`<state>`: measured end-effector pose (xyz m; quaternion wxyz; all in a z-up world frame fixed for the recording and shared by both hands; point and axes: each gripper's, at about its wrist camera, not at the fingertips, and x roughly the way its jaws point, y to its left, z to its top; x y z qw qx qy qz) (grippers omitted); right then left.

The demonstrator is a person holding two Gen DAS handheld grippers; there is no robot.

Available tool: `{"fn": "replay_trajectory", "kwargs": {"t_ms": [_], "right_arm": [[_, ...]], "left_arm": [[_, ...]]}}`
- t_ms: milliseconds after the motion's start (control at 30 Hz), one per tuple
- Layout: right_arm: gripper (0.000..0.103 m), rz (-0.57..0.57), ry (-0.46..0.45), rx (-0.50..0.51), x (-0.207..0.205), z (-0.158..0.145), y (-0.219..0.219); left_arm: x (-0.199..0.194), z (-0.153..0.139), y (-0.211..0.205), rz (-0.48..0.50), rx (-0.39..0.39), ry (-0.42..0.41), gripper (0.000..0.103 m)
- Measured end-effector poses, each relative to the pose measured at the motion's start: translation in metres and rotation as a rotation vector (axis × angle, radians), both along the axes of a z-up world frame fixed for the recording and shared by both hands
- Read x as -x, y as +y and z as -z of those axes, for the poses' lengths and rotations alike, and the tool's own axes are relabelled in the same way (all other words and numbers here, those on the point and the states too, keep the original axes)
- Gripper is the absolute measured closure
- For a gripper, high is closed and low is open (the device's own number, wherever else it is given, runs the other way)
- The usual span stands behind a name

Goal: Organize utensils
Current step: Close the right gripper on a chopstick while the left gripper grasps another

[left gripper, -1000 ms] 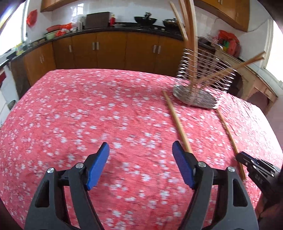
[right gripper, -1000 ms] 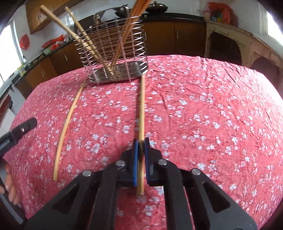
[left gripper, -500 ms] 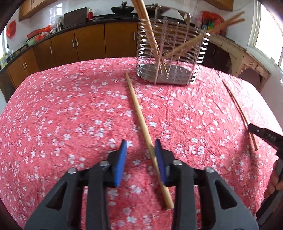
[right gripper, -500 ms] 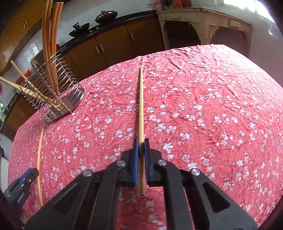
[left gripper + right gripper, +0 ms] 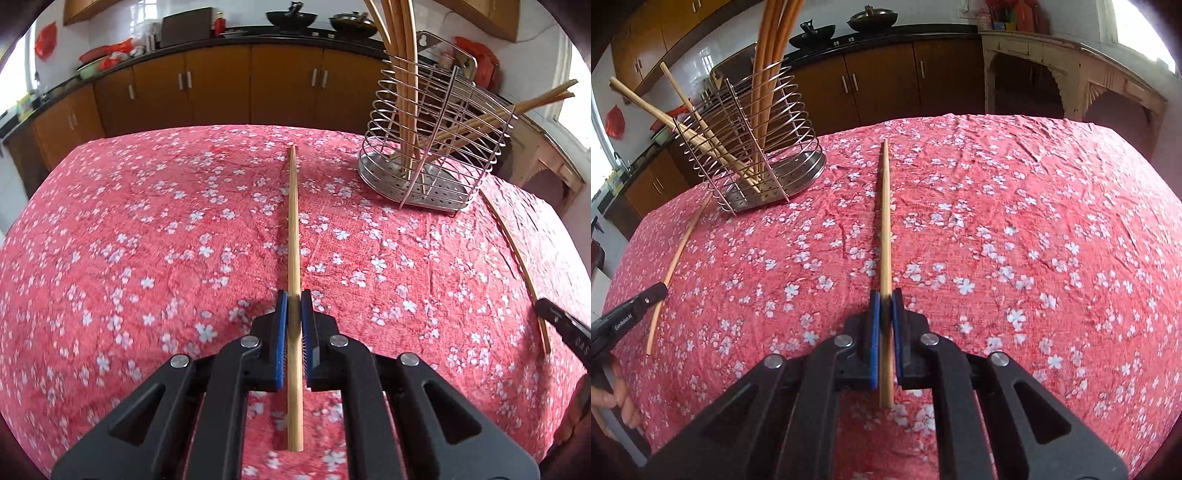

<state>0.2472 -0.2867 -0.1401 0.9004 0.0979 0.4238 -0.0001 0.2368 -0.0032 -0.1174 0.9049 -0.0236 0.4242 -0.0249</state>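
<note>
My left gripper (image 5: 294, 299) is shut on a wooden chopstick (image 5: 293, 221) that points forward over the red flowered tablecloth. My right gripper (image 5: 885, 297) is shut on another wooden chopstick (image 5: 884, 214), also pointing forward. A wire utensil holder (image 5: 436, 147) with several chopsticks in it stands at the right of the left wrist view, and it shows at the left of the right wrist view (image 5: 753, 147). A third chopstick (image 5: 517, 258) lies on the cloth beside the holder; it also shows in the right wrist view (image 5: 679, 254).
The table (image 5: 147, 240) has a red flowered cloth. Brown kitchen cabinets (image 5: 221, 88) and a counter with pans stand behind it. The other gripper's tip shows at the edge of each view (image 5: 561, 328) (image 5: 631, 310).
My left gripper has closed on the chopstick that lay between its fingers and lifted it. My right gripper still holds its chopstick and has swung back toward the holder.
</note>
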Motion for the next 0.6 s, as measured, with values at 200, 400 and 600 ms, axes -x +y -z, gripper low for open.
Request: {"fn": "replay_trajectory", "kwargs": {"t_ms": [200, 400, 600], "right_arm": [[0.095, -0.024, -0.004, 0.085, -0.006, 0.001, 0.009], [0.095, -0.024, -0.005, 0.092, -0.005, 0.0, 0.012], [0.095, -0.024, -0.006, 0.094, -0.004, 0.001, 0.012]], "left_arm": [[-0.003, 0.0, 0.001, 0.021, -0.019, -0.002, 0.094], [-0.004, 0.0, -0.005, 0.027, -0.039, -0.001, 0.092], [-0.003, 0.001, -0.009, 0.026, -0.043, -0.002, 0.092]]}}
